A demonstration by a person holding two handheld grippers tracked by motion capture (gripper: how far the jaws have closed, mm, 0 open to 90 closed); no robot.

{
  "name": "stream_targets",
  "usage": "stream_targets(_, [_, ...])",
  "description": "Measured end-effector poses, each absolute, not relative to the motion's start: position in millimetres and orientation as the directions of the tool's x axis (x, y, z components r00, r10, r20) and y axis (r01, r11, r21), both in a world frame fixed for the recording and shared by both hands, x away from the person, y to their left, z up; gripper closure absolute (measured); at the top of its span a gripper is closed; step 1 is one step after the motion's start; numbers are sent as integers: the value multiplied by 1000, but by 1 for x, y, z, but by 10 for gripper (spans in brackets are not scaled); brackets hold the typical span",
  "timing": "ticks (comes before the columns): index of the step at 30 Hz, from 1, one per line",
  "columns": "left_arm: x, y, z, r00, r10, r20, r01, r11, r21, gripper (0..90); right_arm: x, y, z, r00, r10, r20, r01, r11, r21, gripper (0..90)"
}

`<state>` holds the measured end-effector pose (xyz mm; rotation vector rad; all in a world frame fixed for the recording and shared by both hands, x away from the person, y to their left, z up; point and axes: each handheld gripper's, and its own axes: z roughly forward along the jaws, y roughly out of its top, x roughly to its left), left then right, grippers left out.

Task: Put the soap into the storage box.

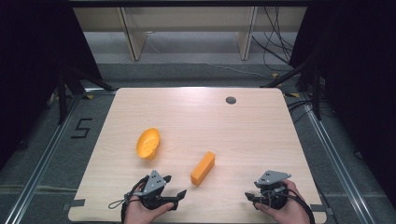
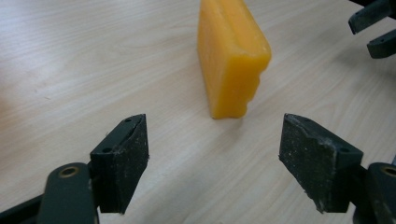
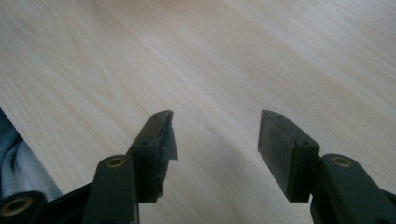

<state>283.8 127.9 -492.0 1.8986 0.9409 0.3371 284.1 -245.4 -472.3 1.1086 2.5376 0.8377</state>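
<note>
lining up on the block [image 2: 232, 58] looks to be the step in hand: the left gripper [image 1: 173, 186] sits at the near edge of the table [image 1: 261, 121], jaws spread wide with nothing between them, aimed at the block's near end. in the left gripper view the block stands just ahead of the jaws, a little nearer the right one, not yet between them and not touched.

the right gripper [image 1: 252, 198] rests low near the table's right front corner, well apart from the block. its jaws are parted too, with bare wood between them in the right gripper view. it seems to be waiting.

the next move, as i judge it, calls for the left gripper to go forward until the block's end lies between the jaws, centred, then close across the narrow faces. the spread looks ample for that width. going in off centre could nudge the block and skew it.

the block is a yellow-orange slab, long and narrow, lying at a slant near the middle front of the table. its near end is rounded, with a stepped, uneven edge on one side, and the surface looks smooth and waxy. an orange bowl [image 1: 148, 143] tipped on its side lies to the left and farther back, apart from the block.
</note>
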Motion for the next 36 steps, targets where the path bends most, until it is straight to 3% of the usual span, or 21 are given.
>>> stream_targets(7, [281,123,-493,682,715,-154,460,-256,850,238,287,-249,-473,-695,719,-10,560,550,620,455])
stream_targets(14, [283,109,-491,703,697,-142,432,-259,864,256,285,-248,-471,-664,747,-2,591,527,611,455])
stream_targets(26, [311,69,-502,713,693,-104,430,-316,846,260,284,-247,-472,-657,753,25,611,514,602,455])
stream_targets(36, [329,43,-516,682,729,-55,438,-347,829,371,286,-248,-473,-682,731,0,580,541,610,455])
